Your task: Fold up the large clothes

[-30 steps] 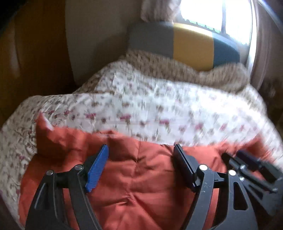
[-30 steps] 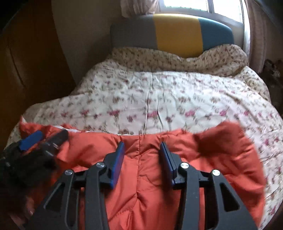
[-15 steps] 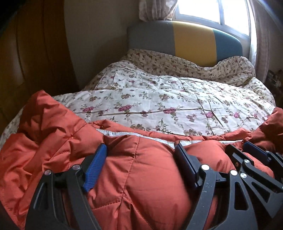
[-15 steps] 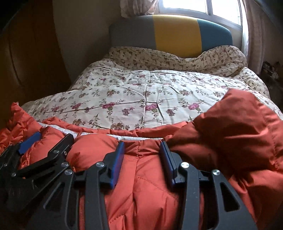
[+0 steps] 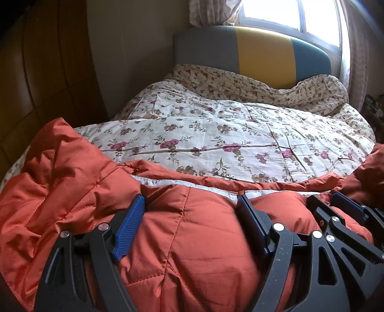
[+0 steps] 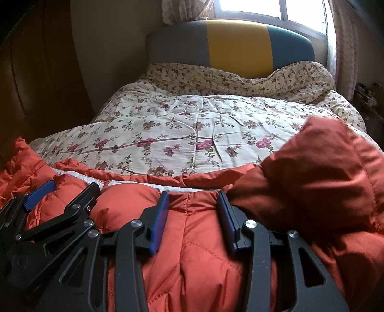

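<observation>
An orange quilted puffer jacket (image 5: 192,240) lies bunched at the foot of the bed, with a strip of white lining (image 5: 182,183) along its far edge. My left gripper (image 5: 190,211) has its jaws wide apart, pressed down on the padded fabric that bulges between them. My right gripper (image 6: 193,204) has its jaws closer together, with a fold of the jacket (image 6: 196,240) pinched between them. A puffy orange sleeve (image 6: 324,175) rises at the right. Each gripper shows in the other's view, the right one (image 5: 345,211) and the left one (image 6: 60,192).
The bed is covered by a cream floral quilt (image 5: 228,134). A grey, yellow and teal headboard (image 6: 237,45) stands under a bright window (image 5: 288,12). A dark wooden wardrobe (image 5: 43,72) flanks the left side. Clutter sits at the far right (image 6: 364,93).
Both grippers have dropped low onto the jacket and hardly moved since half a second ago. The jacket has bunched up, with sleeves now raised at left and right.
</observation>
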Demonstrator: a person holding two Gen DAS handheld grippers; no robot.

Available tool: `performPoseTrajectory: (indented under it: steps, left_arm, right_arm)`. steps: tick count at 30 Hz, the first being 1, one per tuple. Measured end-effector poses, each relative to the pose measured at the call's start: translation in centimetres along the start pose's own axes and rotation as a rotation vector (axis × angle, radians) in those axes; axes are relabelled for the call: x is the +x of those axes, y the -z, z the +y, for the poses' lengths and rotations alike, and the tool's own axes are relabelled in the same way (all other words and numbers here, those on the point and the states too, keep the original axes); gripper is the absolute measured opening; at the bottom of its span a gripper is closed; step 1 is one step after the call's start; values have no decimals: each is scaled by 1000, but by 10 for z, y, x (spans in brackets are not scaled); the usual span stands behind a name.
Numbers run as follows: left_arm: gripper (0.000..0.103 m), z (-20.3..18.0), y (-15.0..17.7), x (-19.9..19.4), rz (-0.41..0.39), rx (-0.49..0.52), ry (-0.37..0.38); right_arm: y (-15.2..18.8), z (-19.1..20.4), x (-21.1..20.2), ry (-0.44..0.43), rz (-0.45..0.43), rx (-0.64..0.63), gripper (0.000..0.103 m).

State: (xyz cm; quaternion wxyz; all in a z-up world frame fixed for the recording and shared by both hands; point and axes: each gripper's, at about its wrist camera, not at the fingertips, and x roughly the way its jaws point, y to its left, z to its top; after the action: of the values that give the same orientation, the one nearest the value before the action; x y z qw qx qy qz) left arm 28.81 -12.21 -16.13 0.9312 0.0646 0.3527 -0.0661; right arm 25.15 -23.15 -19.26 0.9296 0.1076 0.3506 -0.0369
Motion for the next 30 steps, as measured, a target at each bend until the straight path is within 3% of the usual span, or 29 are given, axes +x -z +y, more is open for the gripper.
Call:
performPoseTrajectory:
  steps: [4,7,10,12,14,16,18,30]
  left_arm:
    - [78,18,-11,-24,6,-22,88]
    - [78,45,-24,-46,-43,-47,75]
    - [78,76,-34,-46,-49,-57,4]
    - [78,94,-36,-32,-32,-36,-93]
    - [79,106,-34,-18,-4,-31,-137]
    - [86,115,-27,1,46,-30,-132]
    - [89,117,-20,9,33,-40,-122]
    - [91,134,-8,28,54,-148,-9]
  right_arm:
    - [-10,-20,-51,-67,-122,30,48]
    - [-20,-41,-77,-23,-173,17,48]
    - [-24,-69,-76,83,-142,15,48]
    - [-23,-89,-59,95,-64,51,48]
    - [-17,-101,-46,99,-26,77,48]
    - [-11,-106,-36,94,-13,88,48]
    - [-4,-108,-32,103,-17,85,48]
    - [-3,-113,-25,89,12,106,49]
